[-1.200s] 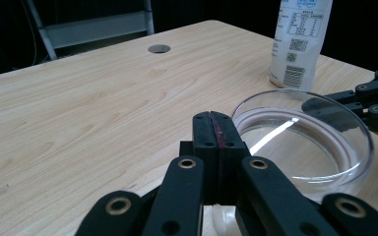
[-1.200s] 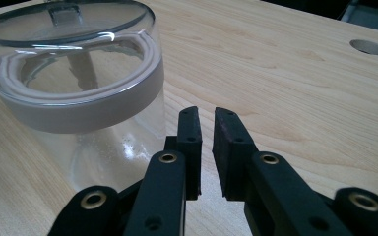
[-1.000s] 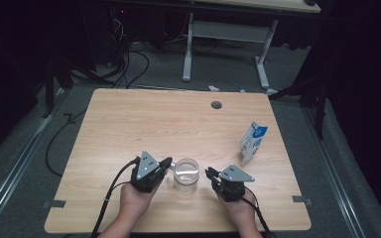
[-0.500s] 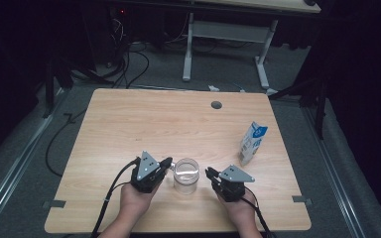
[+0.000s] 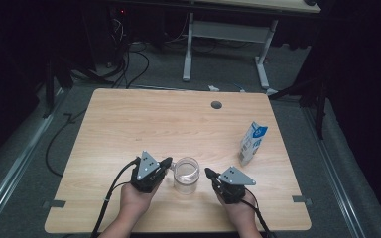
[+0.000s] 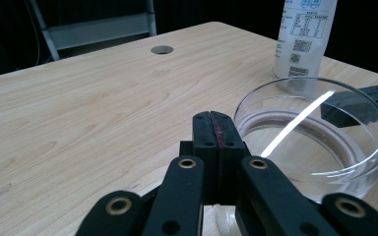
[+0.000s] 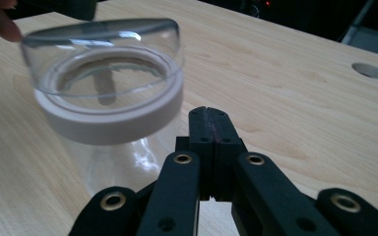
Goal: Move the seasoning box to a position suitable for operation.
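**Clear jar between my two closed grippers**

Around me the wooden counter (image 5: 129, 124) is mostly bare. A blue-and-white carton (image 5: 252, 143) stands upright near its right edge, well apart from my hands and beyond my right one. A round cable hole (image 5: 216, 105) sits near the far edge. Past the counter, on the floor, I see the grey legs of another desk (image 5: 188, 49) and loose black cables (image 5: 129, 64). Nothing lies between my hands and the jar.

The jar (image 5: 186, 175) stands upright near the front edge of the counter, between my two hands. It is clear glass or plastic, with a pale ring around its neck and a transparent domed lid on top; in the right gripper view I see through the lid into it.

My left hand-held gripper (image 5: 166, 161) has its jaws pressed together, tips just beside the jar's left side; I cannot tell whether they touch it. My right hand-held gripper (image 5: 208, 171) has just been closing and its jaws now meet with nothing between them, a little off the jar's right side.
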